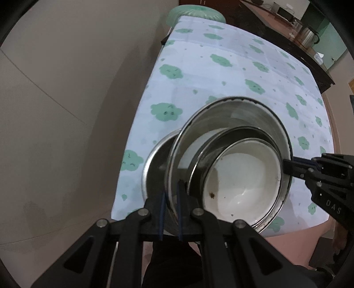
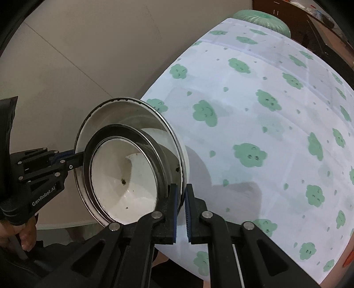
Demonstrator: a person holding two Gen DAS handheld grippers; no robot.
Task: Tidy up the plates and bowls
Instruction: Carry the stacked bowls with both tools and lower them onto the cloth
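A nested stack of bowls hangs between both grippers at the table's near left edge. The large steel-rimmed bowl (image 1: 221,115) (image 2: 124,110) holds a darker steel bowl (image 1: 241,133) (image 2: 137,137), and inside that a white bowl (image 1: 243,175) (image 2: 124,168) with brown specks. My left gripper (image 1: 171,188) (image 2: 76,158) is shut on the large bowl's rim. My right gripper (image 2: 180,188) (image 1: 287,167) is shut on the opposite rim. Another steel dish (image 1: 154,159) shows under the stack's left side; I cannot tell whether it rests on the table.
The table (image 1: 221,66) (image 2: 265,110) wears a white cloth with green clouds. A beige wall runs along its left. A green bagged object (image 1: 194,13) sits at the far end, and a kettle (image 1: 307,36) stands on a dark counter. A hand (image 2: 24,234) grips the left tool.
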